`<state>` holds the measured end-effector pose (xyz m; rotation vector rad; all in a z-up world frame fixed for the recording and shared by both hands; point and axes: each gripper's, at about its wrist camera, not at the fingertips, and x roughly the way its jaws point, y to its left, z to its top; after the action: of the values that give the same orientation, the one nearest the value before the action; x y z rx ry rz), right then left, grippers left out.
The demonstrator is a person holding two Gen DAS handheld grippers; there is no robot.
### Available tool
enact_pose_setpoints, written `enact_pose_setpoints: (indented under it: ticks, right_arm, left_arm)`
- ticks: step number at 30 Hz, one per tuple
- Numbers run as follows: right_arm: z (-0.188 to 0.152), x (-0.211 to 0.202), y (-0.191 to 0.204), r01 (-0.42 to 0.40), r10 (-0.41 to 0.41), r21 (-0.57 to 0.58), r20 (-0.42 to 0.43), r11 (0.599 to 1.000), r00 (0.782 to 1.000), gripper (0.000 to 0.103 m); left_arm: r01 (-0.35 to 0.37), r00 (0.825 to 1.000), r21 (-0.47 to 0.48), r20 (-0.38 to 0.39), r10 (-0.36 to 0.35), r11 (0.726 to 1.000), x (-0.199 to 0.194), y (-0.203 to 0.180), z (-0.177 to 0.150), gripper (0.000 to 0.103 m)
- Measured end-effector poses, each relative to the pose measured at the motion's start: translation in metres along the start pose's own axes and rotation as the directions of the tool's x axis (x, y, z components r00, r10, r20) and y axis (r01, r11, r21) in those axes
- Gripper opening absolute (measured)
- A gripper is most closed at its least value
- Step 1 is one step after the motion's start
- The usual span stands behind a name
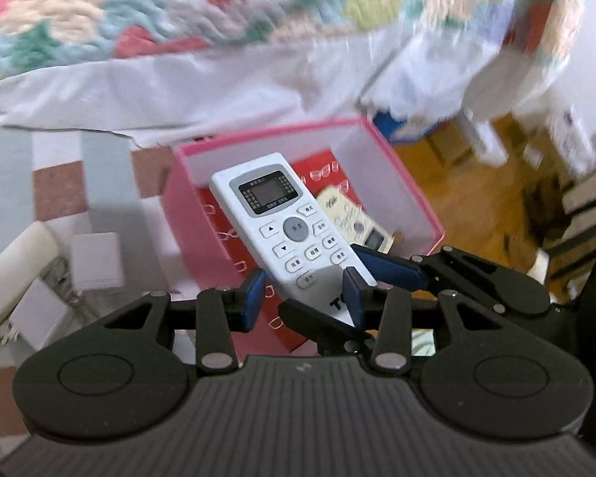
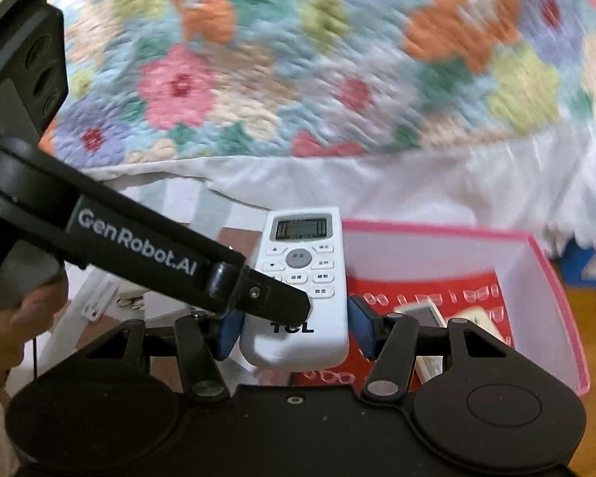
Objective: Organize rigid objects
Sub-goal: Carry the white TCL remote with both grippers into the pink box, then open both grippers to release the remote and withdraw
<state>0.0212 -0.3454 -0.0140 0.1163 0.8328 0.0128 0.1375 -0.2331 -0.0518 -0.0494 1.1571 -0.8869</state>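
So, off to the left of the left tongs (image 1: 304, 298) a small white block (image 1: 95, 258) is sitting on a pink-and-white checked cloth (image 1: 59, 190); can't tell what the block is. Ahead of the tongs, a floral quilt (image 1: 178, 12) and a white sheet (image 1: 218, 83) are filling the far side, all blurry.

Just beyond the fingertips a pink box (image 1: 397, 183) is lying open. Inside, a red card (image 1: 318, 167) with rows of clear nail tips is lining the bottom, and a yellowish second remote (image 1: 357, 218) is lying on it. Further right, wooden floor (image 1: 457, 190) is showing.

The white remote (image 1: 282, 218) is hanging over the near edge of that box, screen end pointing away from the tongs, and both pairs are crowding its lower end.

The left tongs are standing partly open and seem to be gripping it: one blue pad (image 1: 254, 298) is sitting right at the remote's edge, the other is overlapping its face.

In the right view, the left tool is crossing in from the left, a hand (image 2: 4, 330) is gripping its handle, and one black finger is lying over the buttons. The right tongs (image 2: 297, 332) are standing wider and clamping the remote across its width, a pad pressing each side.
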Motion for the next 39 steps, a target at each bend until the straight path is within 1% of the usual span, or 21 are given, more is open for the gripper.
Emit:
enact_pose_setpoints:
  ticks: [3,5,8,9,11,13,15,17,18,20,22,23,25,28,30,32,34,36,39]
  right_arm:
    - [-0.003,0.018,-0.028,-0.018,0.022,0.078,-0.044,0.997,0.999,0.062]
    - [-0.008,0.029,-0.045,-0.033,0.043,0.134,-0.078,0.990,0.996,0.062]
    - [-0.014,0.045,-0.061,-0.047,0.072,0.184,-0.130,0.982,0.989,0.062]
    - [-0.014,0.051,-0.064,-0.045,0.073,0.186,-0.146,0.981,0.987,0.062]
    - [-0.017,0.059,-0.067,-0.032,0.065,0.178,-0.183,0.984,0.981,0.062]
    - [-0.020,0.063,-0.068,-0.024,0.059,0.166,-0.211,0.986,0.976,0.061]
    - [-0.022,0.065,-0.066,-0.019,0.054,0.150,-0.226,0.988,0.973,0.061]
    - [-0.023,0.069,-0.062,0.000,0.029,0.115,-0.244,0.993,0.969,0.061]
    - [-0.024,0.071,-0.060,0.022,0.002,0.090,-0.257,0.996,0.966,0.061]
    - [-0.026,0.070,-0.058,0.079,-0.062,0.058,-0.252,0.995,0.966,0.062]
    - [-0.026,0.065,-0.061,0.099,-0.083,0.056,-0.243,0.993,0.967,0.064]
    - [-0.026,0.062,-0.062,0.099,-0.081,0.065,-0.233,0.993,0.969,0.064]
    - [-0.024,0.052,-0.061,0.083,-0.064,0.081,-0.210,0.993,0.976,0.064]
    - [-0.021,0.035,-0.051,0.056,-0.047,0.056,-0.164,0.997,0.985,0.064]
    - [-0.019,0.019,-0.041,0.042,-0.038,0.032,-0.107,0.999,0.994,0.064]
    - [-0.015,0.002,-0.031,0.062,-0.061,0.042,-0.021,0.997,0.998,0.065]
    - [-0.011,-0.011,-0.023,0.041,-0.042,0.058,0.018,0.997,0.999,0.065]
    - [-0.005,-0.017,-0.013,0.018,-0.019,0.050,0.034,0.999,0.999,0.065]
    - [0.004,-0.020,0.005,-0.025,0.024,0.011,0.045,1.000,0.999,0.065]
  left_arm:
    - [-0.029,0.993,0.031,-0.110,0.032,0.999,0.032,-0.012,0.017,0.041]
    - [-0.038,0.981,0.042,-0.188,0.045,0.998,0.055,-0.017,0.029,0.041]
    - [-0.057,0.956,0.024,-0.285,0.062,0.998,0.082,-0.017,0.036,0.041]
    - [-0.064,0.949,0.025,-0.308,0.069,0.998,0.090,-0.018,0.036,0.041]
    - [-0.075,0.940,0.025,-0.333,0.079,0.997,0.102,-0.020,0.036,0.041]
    - [-0.076,0.933,0.029,-0.351,0.081,0.997,0.111,-0.024,0.037,0.040]
    - [-0.072,0.931,0.030,-0.358,0.078,0.997,0.115,-0.028,0.034,0.040]
    - [-0.084,0.931,0.047,-0.353,0.095,0.995,0.120,-0.032,0.033,0.040]
    - [-0.099,0.934,0.053,-0.340,0.112,0.994,0.120,-0.033,0.032,0.040]
    - [-0.133,0.944,0.074,-0.293,0.149,0.988,0.115,-0.032,0.030,0.041]
    - [-0.122,0.954,0.070,-0.266,0.136,0.990,0.107,-0.027,0.029,0.042]
    - [-0.104,0.959,0.057,-0.258,0.116,0.993,0.101,-0.023,0.028,0.044]
    - [-0.078,0.969,0.039,-0.234,0.085,0.996,0.086,-0.017,0.027,0.044]
    - [-0.075,0.978,0.050,-0.192,0.083,0.996,0.061,-0.012,0.023,0.044]
    - [-0.068,0.984,0.054,-0.162,0.076,0.996,0.039,-0.008,0.020,0.045]
    - [-0.055,0.991,0.030,-0.119,0.058,0.998,0.016,-0.004,0.019,0.046]
    - [-0.045,0.997,0.019,-0.067,0.046,0.999,-0.011,-0.001,0.018,0.048]
    - [-0.056,0.998,0.024,-0.030,0.056,0.998,-0.036,0.003,0.016,0.049]
    - [-0.105,0.994,0.036,-0.004,0.105,0.994,-0.068,0.012,0.012,0.049]
